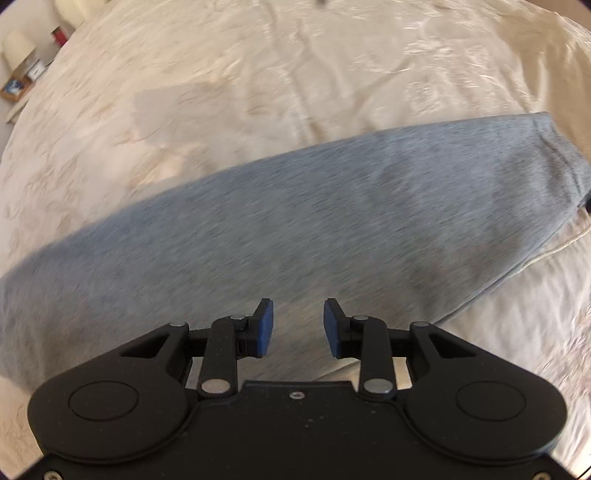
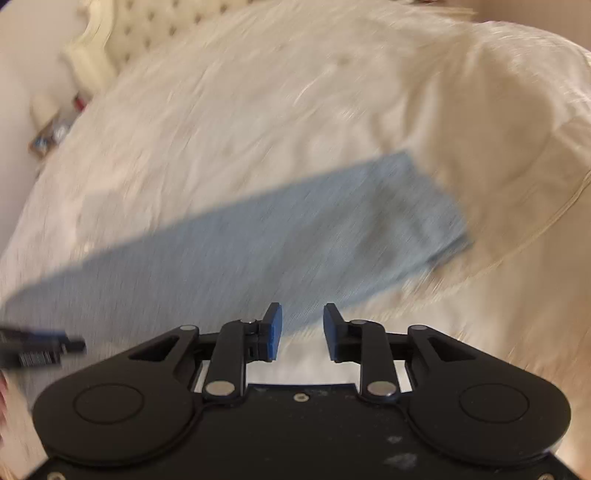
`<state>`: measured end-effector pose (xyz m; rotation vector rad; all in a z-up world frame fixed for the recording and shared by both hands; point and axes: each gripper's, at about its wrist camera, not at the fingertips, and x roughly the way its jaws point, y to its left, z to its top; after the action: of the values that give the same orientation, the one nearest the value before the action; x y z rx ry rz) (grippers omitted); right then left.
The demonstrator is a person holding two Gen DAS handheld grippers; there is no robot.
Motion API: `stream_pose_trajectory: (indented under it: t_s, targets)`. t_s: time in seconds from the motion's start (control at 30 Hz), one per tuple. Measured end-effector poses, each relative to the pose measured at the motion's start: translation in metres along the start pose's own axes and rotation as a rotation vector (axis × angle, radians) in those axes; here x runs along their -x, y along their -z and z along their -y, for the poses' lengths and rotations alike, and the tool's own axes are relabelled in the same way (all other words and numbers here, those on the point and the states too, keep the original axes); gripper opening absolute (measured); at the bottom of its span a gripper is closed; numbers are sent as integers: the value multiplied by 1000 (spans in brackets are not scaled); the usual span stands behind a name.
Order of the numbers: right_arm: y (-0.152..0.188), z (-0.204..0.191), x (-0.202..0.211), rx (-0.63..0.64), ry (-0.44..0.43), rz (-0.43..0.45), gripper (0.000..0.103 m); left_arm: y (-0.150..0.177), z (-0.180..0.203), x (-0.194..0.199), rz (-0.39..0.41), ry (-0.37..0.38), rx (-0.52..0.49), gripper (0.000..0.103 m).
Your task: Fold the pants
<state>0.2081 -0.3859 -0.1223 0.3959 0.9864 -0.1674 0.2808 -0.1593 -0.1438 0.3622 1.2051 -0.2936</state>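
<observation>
Grey pants (image 1: 288, 221) lie flat as one long band across a cream bedspread (image 1: 258, 74), running from lower left up to the right, where their end shows. My left gripper (image 1: 298, 328) hovers over the near edge of the fabric, open, with nothing between its blue pads. In the right wrist view the same pants (image 2: 258, 240) look blurred, ending at the right in a squared edge. My right gripper (image 2: 303, 330) hangs above their near edge, open and empty. At the left edge of that view the left gripper's (image 2: 37, 349) black body shows partly.
A bedside table (image 1: 22, 81) with a lamp and small items stands at the far left beyond the bed. A tufted headboard (image 2: 147, 26) rises at the back. A raised fold of the bedspread (image 2: 517, 155) lies right of the pants.
</observation>
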Motion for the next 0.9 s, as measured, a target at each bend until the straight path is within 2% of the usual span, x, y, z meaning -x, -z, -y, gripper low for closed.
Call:
stream_pose_trajectory:
  t_s: [0.1,0.2,0.27,0.33,0.37,0.47,0.63,0.7,0.8,0.9]
  targets:
    - [-38,27,-22,-55,-36,33,28,-13,17,-16,-31,24,4,42]
    - [-56,41,-51,-57,-24,32,28,-14,22,-41,-92,-17,17,42]
    - [-59,56,-73,-49,43,-23,28,-8,17,-59,-148,-38,42,44]
    - [-53,74,-92,-38,142,-104,25,-3,8,-64,-148,-18,83,46]
    - [-46,88,-95,-48,162,-150,25,-2,4,-64,-150,-12,95,48]
    - [-40,113,-81,-107,79,-151,25,-1,-2,-63,-160,-2,95,50]
    - [-55,133,-40,-137,-24,-71,28,-7,0,-70,-177,-27,77,51]
    - [-68,136,-34,-114,-40,-41,35,-11,7,-74,-173,-48,61,51]
    - [-81,140,-43,-117,-57,-83,39,-12,19,-77,-164,-79,31,51]
    - [-70,142,-58,-180,-85,-141,39,-11,21,-77,-160,-87,19,51]
